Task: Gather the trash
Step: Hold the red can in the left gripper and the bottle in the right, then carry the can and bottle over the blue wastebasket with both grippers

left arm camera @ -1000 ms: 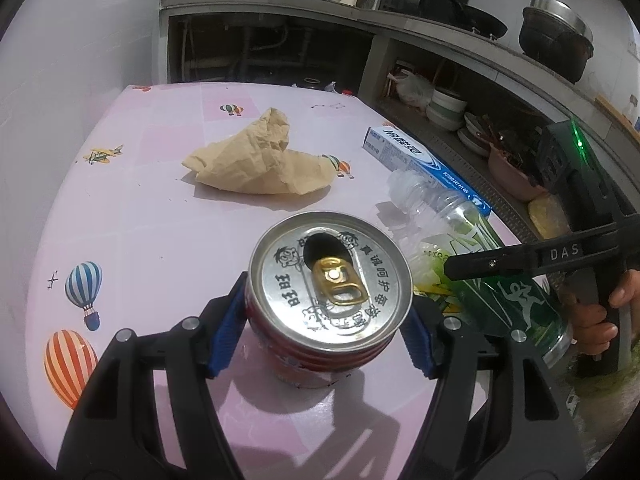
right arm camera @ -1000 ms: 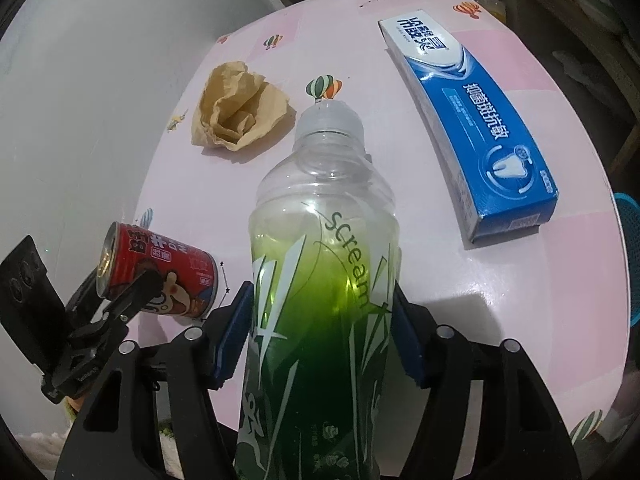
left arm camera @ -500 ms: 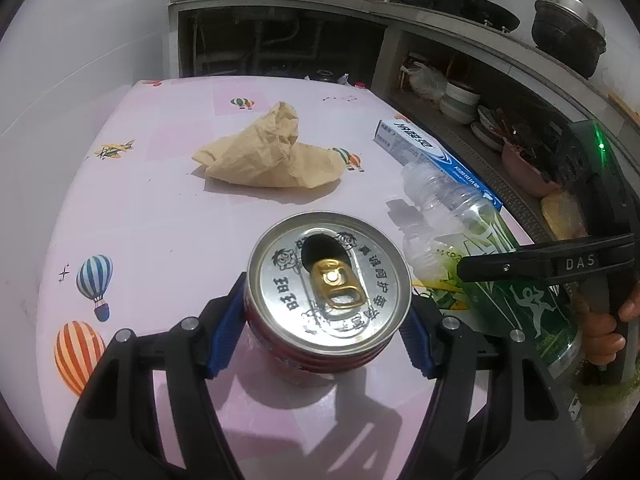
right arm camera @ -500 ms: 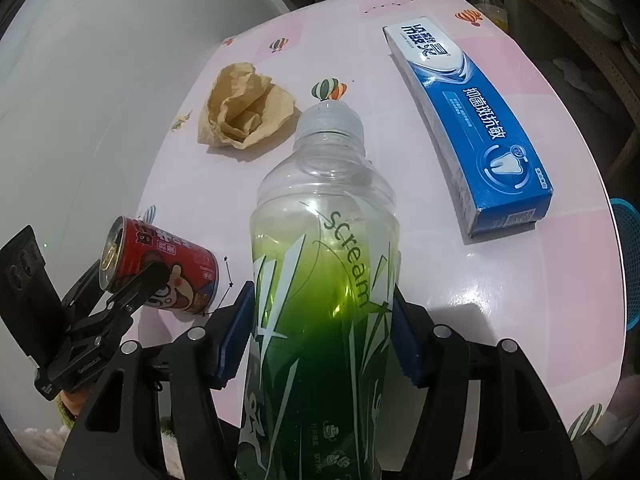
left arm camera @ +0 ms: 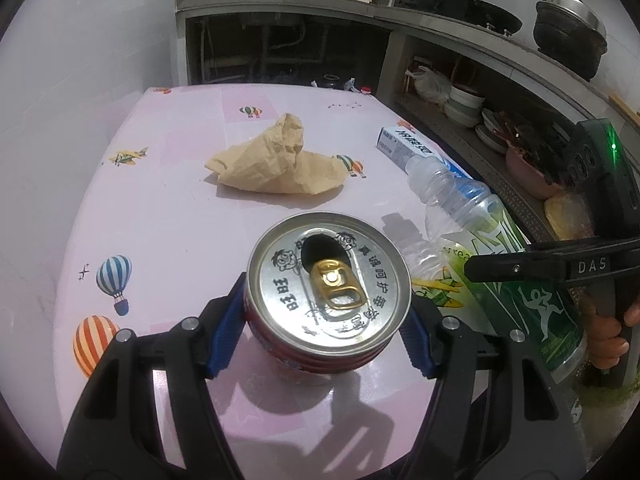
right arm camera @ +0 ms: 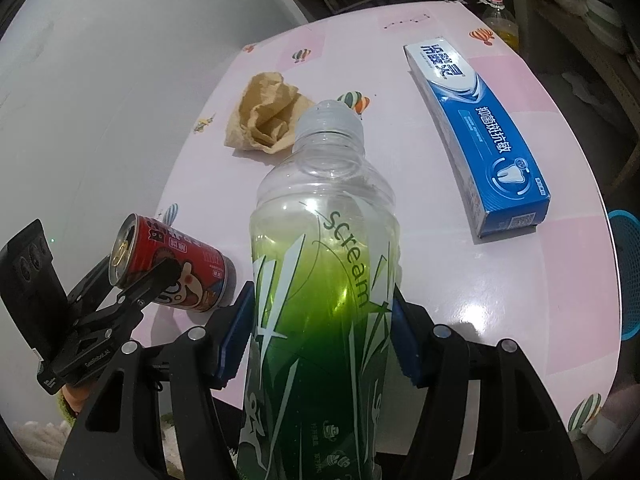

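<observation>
Between the blue pads of the left gripper, a red can is clamped, held over the near edge of the pink table. Left view gives only its silver lid: open mouth, gold pull tab. Right view adds the can's red side with a cartoon face, tilted, lid toward the wall. Right gripper is clamped on a plastic bottle, green-tinted low down, clear toward a grey cap; its right hand shows only in the left view. Mid-table lies a crumpled brown paper bag. Toward the far right edge lies a blue toothpaste box, label legible only from the right. Blue basket past the right edge, right view only.
</observation>
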Demonstrator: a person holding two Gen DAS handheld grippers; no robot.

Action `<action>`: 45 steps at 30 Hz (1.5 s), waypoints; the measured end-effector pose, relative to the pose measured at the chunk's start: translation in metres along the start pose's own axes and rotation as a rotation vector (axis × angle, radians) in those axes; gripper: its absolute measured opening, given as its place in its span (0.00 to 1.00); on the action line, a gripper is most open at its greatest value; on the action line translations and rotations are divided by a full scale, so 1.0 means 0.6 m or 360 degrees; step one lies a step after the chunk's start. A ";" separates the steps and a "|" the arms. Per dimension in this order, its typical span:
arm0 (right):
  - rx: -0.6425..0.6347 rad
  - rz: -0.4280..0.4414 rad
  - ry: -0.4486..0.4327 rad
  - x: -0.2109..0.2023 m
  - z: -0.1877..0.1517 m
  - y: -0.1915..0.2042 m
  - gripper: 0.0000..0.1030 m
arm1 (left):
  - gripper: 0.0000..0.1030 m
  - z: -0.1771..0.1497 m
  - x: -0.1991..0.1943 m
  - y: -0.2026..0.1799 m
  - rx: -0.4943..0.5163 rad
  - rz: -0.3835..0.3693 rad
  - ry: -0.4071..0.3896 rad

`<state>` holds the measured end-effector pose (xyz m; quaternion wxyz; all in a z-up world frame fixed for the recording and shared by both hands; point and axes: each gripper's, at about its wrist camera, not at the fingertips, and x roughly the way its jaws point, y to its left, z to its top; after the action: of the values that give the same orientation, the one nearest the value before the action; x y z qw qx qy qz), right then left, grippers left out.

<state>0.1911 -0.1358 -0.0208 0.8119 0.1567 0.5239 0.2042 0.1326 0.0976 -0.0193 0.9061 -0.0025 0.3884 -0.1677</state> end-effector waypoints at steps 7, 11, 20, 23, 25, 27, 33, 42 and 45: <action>0.0015 0.0069 -0.0094 -0.046 -0.022 -0.002 0.59 | 0.63 0.016 -0.030 -0.027 0.0038 -0.0060 -0.0058; 0.0073 0.0095 -0.0191 -0.095 -0.048 -0.021 0.59 | 0.63 0.037 -0.042 -0.064 0.0101 -0.0147 -0.0102; 0.0361 0.0008 -0.0503 -0.235 -0.131 -0.134 0.59 | 0.63 0.115 -0.028 -0.213 0.0281 -0.0531 -0.0108; 0.0527 -0.0053 -0.0611 -0.281 -0.171 -0.198 0.59 | 0.63 0.137 -0.006 -0.270 0.0326 -0.0641 -0.0058; 0.0680 -0.0126 -0.0686 -0.313 -0.204 -0.256 0.59 | 0.63 0.153 0.021 -0.314 0.0328 -0.0746 0.0018; 0.0816 -0.0198 -0.0731 -0.335 -0.233 -0.310 0.59 | 0.63 0.167 0.053 -0.361 0.0338 -0.0832 0.0112; 0.1147 -0.0325 -0.0715 -0.334 -0.306 -0.449 0.59 | 0.63 0.173 0.166 -0.513 0.0441 -0.0940 0.0399; 0.1449 -0.0273 -0.0572 -0.231 -0.353 -0.590 0.59 | 0.63 0.125 0.370 -0.699 0.0503 -0.0894 0.0828; 0.1496 -0.0270 -0.0552 -0.210 -0.355 -0.615 0.59 | 0.63 0.123 0.433 -0.753 0.0483 -0.0881 0.0908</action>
<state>0.0119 -0.5098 -0.1804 0.7424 0.4938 0.4275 -0.1494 0.2147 -0.4172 -0.0895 0.6732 0.0732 0.5793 -0.4538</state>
